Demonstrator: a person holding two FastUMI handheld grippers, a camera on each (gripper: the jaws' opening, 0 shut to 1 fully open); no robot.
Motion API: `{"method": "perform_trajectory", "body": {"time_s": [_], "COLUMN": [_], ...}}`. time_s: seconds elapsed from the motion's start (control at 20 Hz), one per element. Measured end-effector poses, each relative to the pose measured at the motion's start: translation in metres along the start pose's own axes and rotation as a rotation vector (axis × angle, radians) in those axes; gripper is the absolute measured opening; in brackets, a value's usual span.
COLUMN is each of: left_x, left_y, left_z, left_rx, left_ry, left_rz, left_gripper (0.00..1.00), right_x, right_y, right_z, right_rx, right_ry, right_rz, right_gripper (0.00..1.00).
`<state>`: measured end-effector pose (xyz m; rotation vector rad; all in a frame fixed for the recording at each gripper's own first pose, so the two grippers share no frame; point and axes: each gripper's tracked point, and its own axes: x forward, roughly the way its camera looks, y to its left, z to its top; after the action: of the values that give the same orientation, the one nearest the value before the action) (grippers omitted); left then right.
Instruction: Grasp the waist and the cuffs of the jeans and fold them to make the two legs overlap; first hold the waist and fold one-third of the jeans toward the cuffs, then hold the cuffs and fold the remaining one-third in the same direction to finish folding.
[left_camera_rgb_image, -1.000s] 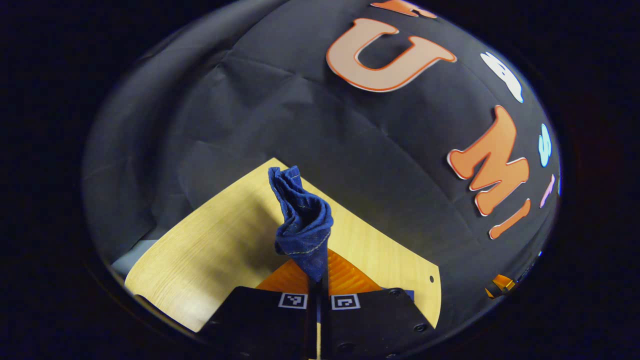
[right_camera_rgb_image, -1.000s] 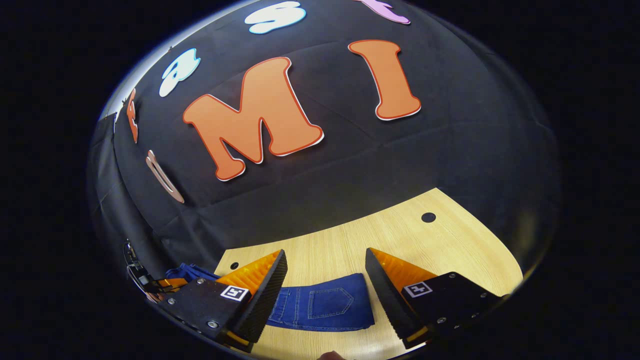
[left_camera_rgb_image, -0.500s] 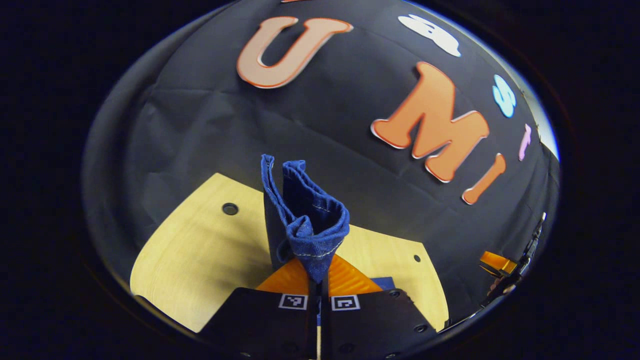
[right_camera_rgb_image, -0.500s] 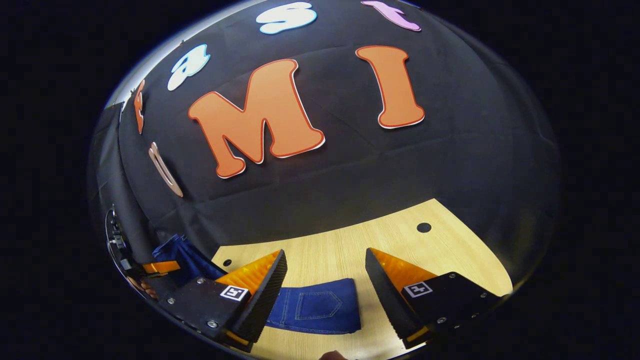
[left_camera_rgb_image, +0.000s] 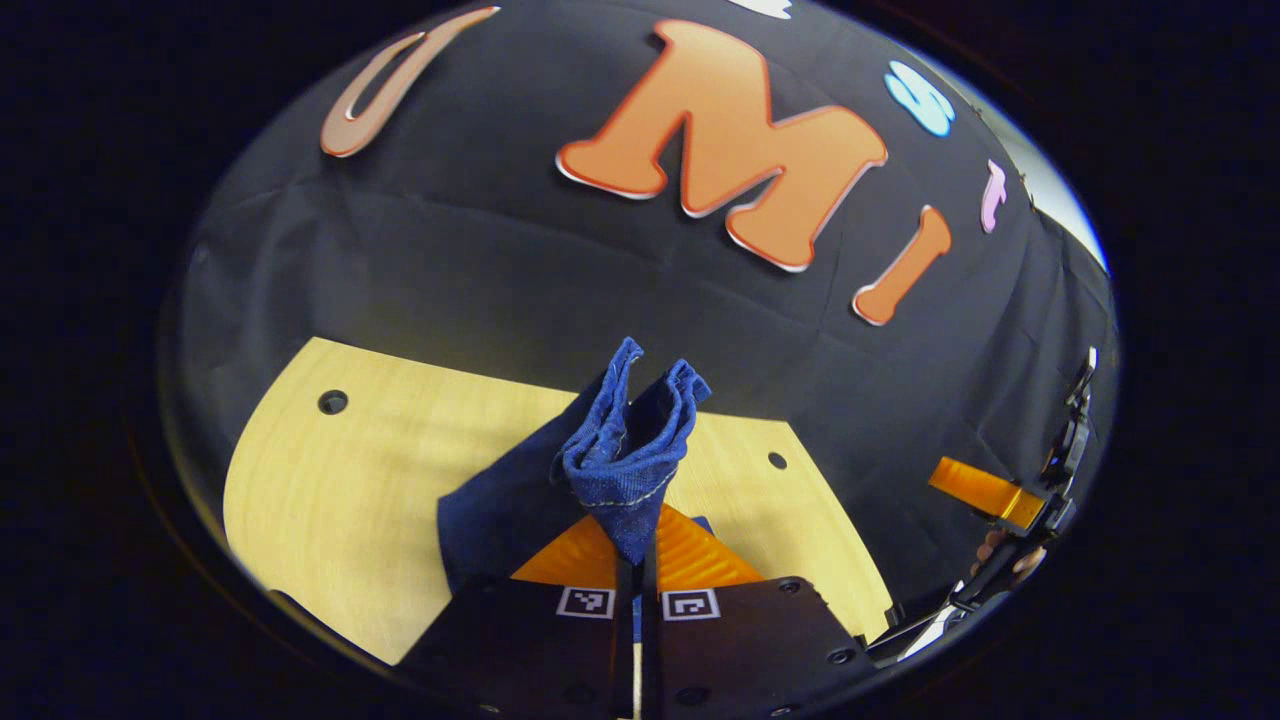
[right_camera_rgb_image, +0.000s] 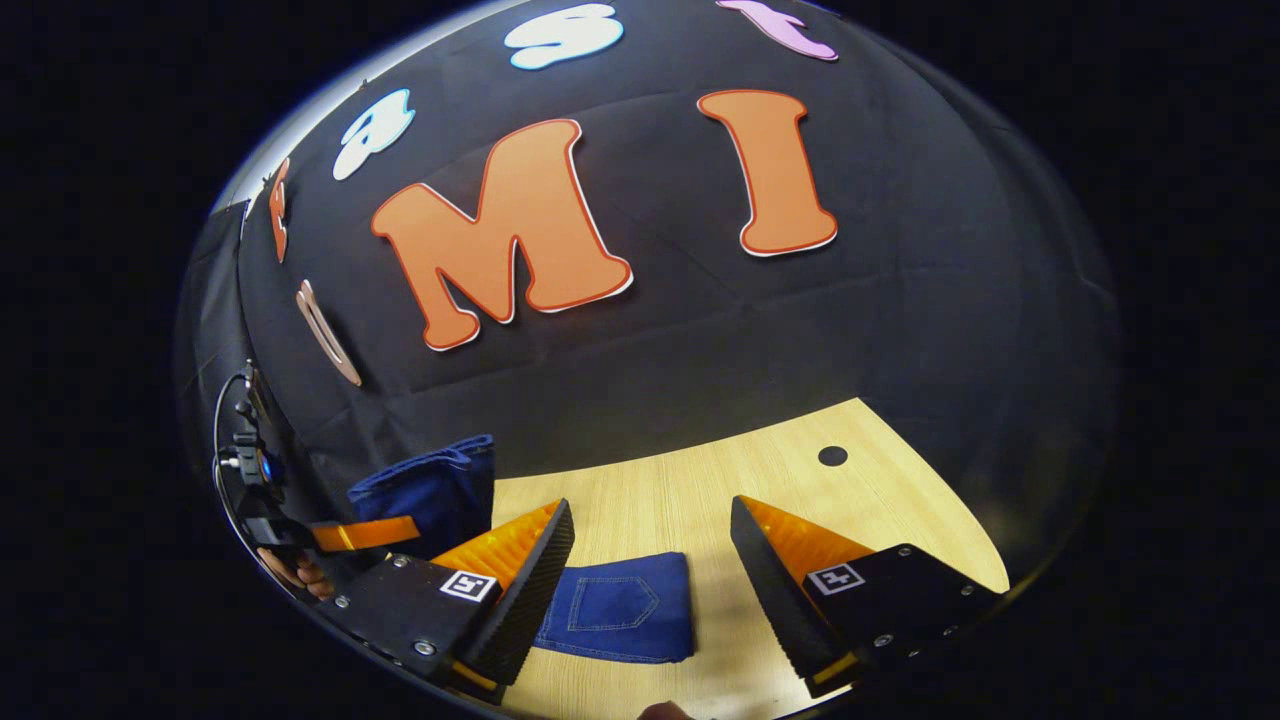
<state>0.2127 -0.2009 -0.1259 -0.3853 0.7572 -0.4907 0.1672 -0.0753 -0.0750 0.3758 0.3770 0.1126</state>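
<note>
Cuffs (left_camera_rgb_image: 628, 440) swung rightward, pinched between fingers (left_camera_rgb_image: 690, 555)

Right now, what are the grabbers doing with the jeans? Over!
Left gripper shut on jeans cuffs, lifted off table. Right gripper open, hovering over folded waist end. Nothing in the way.

Light wood-grain bench (left_camera_rgb_image: 350, 500) with rounded corners; small round dark holes through top near far edge: one at far left (left_camera_rgb_image: 332, 402), one farther right (left_camera_rgb_image: 777, 460) in left gripper view; one hole (right_camera_rgb_image: 832, 456) near far right corner in right gripper view; black cloth booth wall (right_camera_rgb_image: 900, 300) rises straight behind bench, creased and wrinkled, lower hem meeting bench's far edge; shadow lies across bench surface.
</note>
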Motion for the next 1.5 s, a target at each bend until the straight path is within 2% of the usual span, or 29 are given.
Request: {"method": "perform_trajectory", "body": {"time_s": [0.15, 0.25, 0.35, 0.45, 0.55, 0.65, 0.75, 0.8, 0.85, 0.9, 1.0, 1.15, 1.3, 1.5], "left_x": [0.026, 0.032, 0.036, 0.034, 0.028, 0.02, 0.009, 0.003, -0.001, -0.009, -0.015, -0.024, -0.042, -0.074], "left_y": [-0.023, -0.036, -0.061, -0.092, -0.105, -0.107, -0.103, -0.099, -0.095, -0.091, -0.081, -0.076, -0.065, -0.055], "left_z": [-0.021, -0.044, -0.065, -0.077, -0.08, -0.073, -0.06, -0.05, -0.041, -0.028, -0.005, 0.035, 0.058, 0.089], "left_rx": [0.063, 0.125, 0.199, 0.258, 0.316, 0.348, 0.358, 0.363, 0.368, 0.37, 0.369, 0.388, 0.386, 0.36], "left_ry": [0.07, 0.156, 0.206, 0.223, 0.209, 0.177, 0.139, 0.106, 0.072, 0.031, -0.059, -0.221, -0.339, -0.498], "left_rz": [0.003, 0.007, -0.035, -0.102, -0.127, -0.119, -0.101, -0.08, -0.062, -0.037, 0.018, 0.078, 0.178, 0.238], "left_gripper": [0.03, 0.03, 0.07, 0.29, 0.54, 0.58, 0.58, 0.68, 0.72, 0.87, 0.87, 0.89, 0.94, 0.94], "right_x": [0.0, 0.0, -0.001, -0.001, 0.0, 0.0, 0.001, 0.001, 0.003, 0.004, 0.005, 0.011, 0.01, 0.008], "right_y": [-0.004, -0.01, -0.013, -0.016, -0.014, -0.014, -0.013, -0.013, -0.011, -0.005, 0.006, 0.005, 0.017, 0.024], "right_z": [-0.001, -0.001, -0.002, -0.003, -0.002, 0.0, 0.003, 0.005, 0.008, 0.013, 0.023, 0.041, 0.046, 0.055], "right_rx": [0.002, 0.005, 0.009, 0.014, 0.025, 0.029, 0.03, 0.027, 0.021, 0.019, -0.007, -0.103, -0.145, -0.208], "right_ry": [0.004, 0.006, 0.012, 0.017, 0.014, 0.003, -0.01, -0.025, -0.042, -0.063, -0.123, -0.233, -0.27, -0.33], "right_rz": [-0.012, -0.022, -0.027, -0.035, -0.035, -0.032, -0.03, -0.034, -0.026, -0.001, 0.046, 0.065, 0.118, 0.147], "right_gripper": [0.97, 0.97, 0.97, 0.97, 0.97, 0.97, 0.97, 0.97, 0.97, 0.97, 0.97, 0.97, 0.96, 0.96]}}
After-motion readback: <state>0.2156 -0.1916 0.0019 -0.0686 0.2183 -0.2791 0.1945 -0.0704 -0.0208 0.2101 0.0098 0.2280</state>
